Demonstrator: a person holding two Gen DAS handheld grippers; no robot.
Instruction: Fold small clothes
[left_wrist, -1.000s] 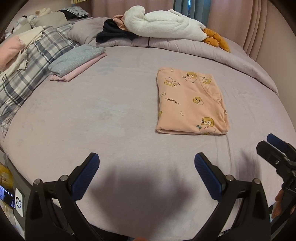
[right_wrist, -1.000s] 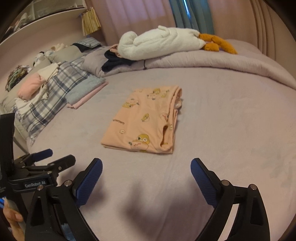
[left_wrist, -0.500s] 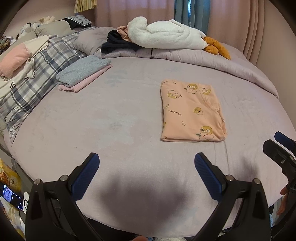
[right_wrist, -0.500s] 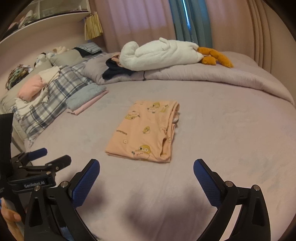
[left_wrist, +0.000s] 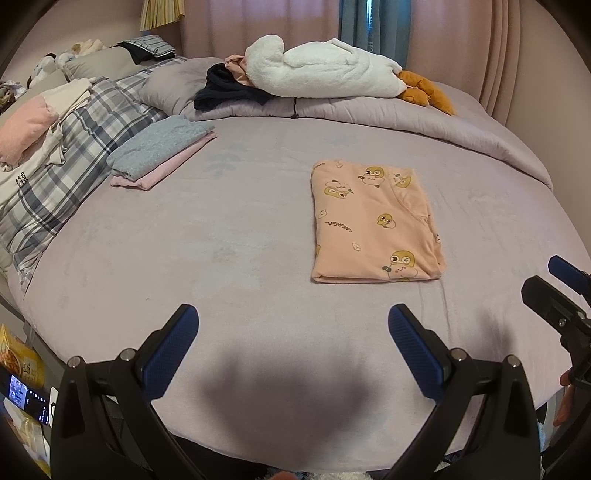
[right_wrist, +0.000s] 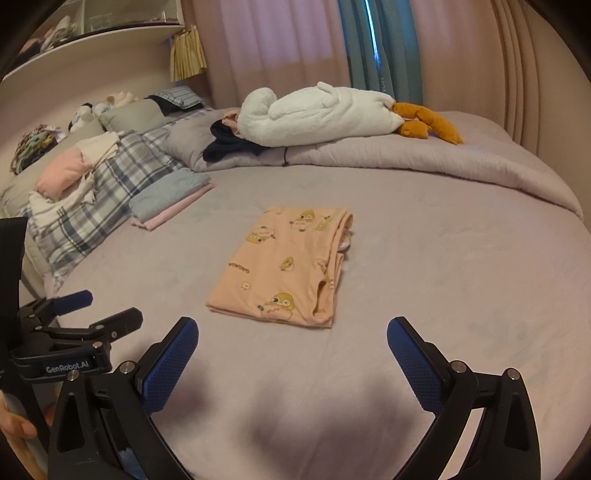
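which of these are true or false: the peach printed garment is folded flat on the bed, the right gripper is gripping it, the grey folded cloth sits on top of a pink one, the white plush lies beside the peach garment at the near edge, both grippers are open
1. The peach printed garment lies folded flat on the bed. True.
2. The right gripper is gripping it. False: its jaws are wide open and empty, short of the garment.
3. The grey folded cloth sits on top of a pink one. True.
4. The white plush lies beside the peach garment at the near edge. False: it rests on the rolled duvet at the far side.
5. Both grippers are open. True: the left gripper is open too.
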